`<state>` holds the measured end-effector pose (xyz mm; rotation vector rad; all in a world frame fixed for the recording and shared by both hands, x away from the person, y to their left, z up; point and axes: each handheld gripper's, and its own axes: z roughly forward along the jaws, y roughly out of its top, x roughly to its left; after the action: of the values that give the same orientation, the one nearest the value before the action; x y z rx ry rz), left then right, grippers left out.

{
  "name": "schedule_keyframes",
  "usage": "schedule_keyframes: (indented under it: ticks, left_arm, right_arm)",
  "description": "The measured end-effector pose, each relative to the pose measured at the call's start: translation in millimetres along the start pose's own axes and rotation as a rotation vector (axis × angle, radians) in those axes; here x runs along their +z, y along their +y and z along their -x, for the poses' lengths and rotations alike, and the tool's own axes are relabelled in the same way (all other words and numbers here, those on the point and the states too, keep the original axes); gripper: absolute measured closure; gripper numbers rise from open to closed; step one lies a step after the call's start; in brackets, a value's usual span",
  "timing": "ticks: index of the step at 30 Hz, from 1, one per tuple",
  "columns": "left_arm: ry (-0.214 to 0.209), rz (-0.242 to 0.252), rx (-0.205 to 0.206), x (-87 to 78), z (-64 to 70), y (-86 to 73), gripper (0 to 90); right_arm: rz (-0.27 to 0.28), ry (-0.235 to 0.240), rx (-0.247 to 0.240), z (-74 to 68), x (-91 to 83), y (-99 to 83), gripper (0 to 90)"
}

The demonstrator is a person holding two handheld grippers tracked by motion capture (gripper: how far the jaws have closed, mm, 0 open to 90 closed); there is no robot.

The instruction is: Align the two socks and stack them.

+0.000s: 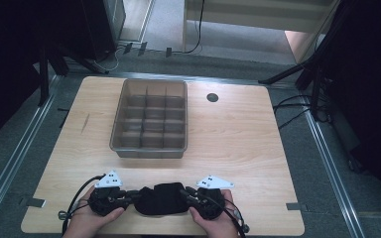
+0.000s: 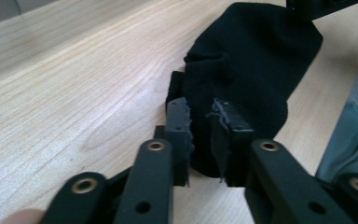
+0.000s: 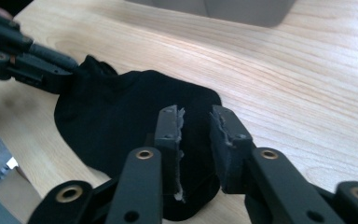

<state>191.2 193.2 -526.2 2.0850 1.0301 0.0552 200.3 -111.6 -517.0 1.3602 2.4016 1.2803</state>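
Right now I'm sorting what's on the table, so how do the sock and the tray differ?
The sock is black, soft and lies flat and crumpled; the tray is grey, see-through, rigid and split into compartments. The sock lies at the near edge between the left gripper and right gripper; the tray stands farther back, untouched. Both rest on the table.

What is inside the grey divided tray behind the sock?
The tray has a grid of compartments, and those in the high view look empty, with bare floor showing. The near wall hides the floor of the front row, so that strip cannot be checked. The black sock lies outside it.
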Motion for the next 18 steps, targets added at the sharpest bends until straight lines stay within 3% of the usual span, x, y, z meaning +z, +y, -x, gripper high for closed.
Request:
schedule_keyframes:
  ticks: [5,9,18]
  left_arm:
    - [-0.015,-0.005,0.002,0.7,-1.2,-0.2,89.2]
    - [0.011,-0.019,-0.014,4.2,-4.3,-1.9,89.4]
    - [0.072,0.008,-0.037,12.0,-9.8,-0.9,89.6]
  right_arm:
    - [-0.047,0.007,0.016,3.5,10.3,-3.9,72.0]
    - [-0.063,-0.023,0.004,1.9,16.6,-6.6,76.4]
    - [-0.019,-0.100,-0.075,-0.1,34.7,-0.8,80.4]
